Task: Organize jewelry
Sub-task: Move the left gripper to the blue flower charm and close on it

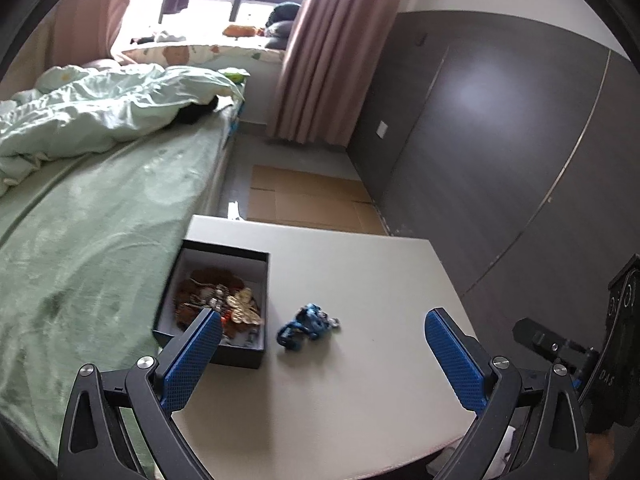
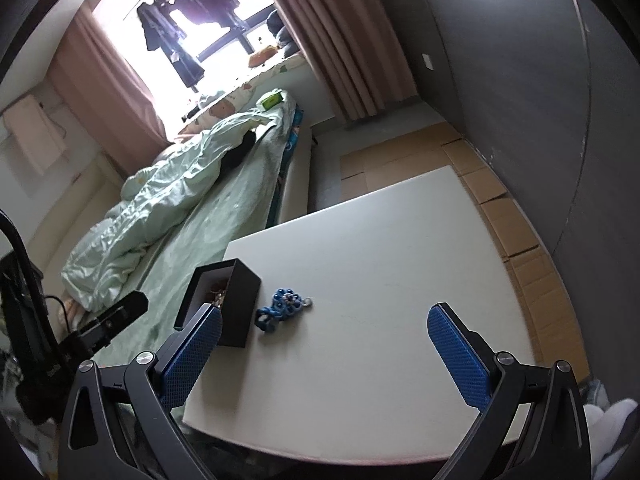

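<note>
A blue beaded jewelry piece [image 1: 306, 325] with a small silver clasp lies on the white table [image 1: 360, 280], just right of an open black box [image 1: 218, 300]. The box holds several pieces, among them a gold butterfly brooch [image 1: 244, 306] and brown beads. My left gripper [image 1: 322, 326] is open and empty, held above the table's near side, its left finger over the box's front corner. In the right wrist view the blue piece [image 2: 282, 307] lies beside the box [image 2: 224, 304]. My right gripper [image 2: 324, 320] is open and empty above the table [image 2: 400, 260].
A bed with a green sheet [image 1: 92, 220] and a crumpled quilt runs along the table's left side. A dark wardrobe wall [image 1: 500, 140] stands to the right. Flattened cardboard [image 1: 308, 196] lies on the floor beyond the table. The other gripper's body [image 1: 560, 348] shows at the right.
</note>
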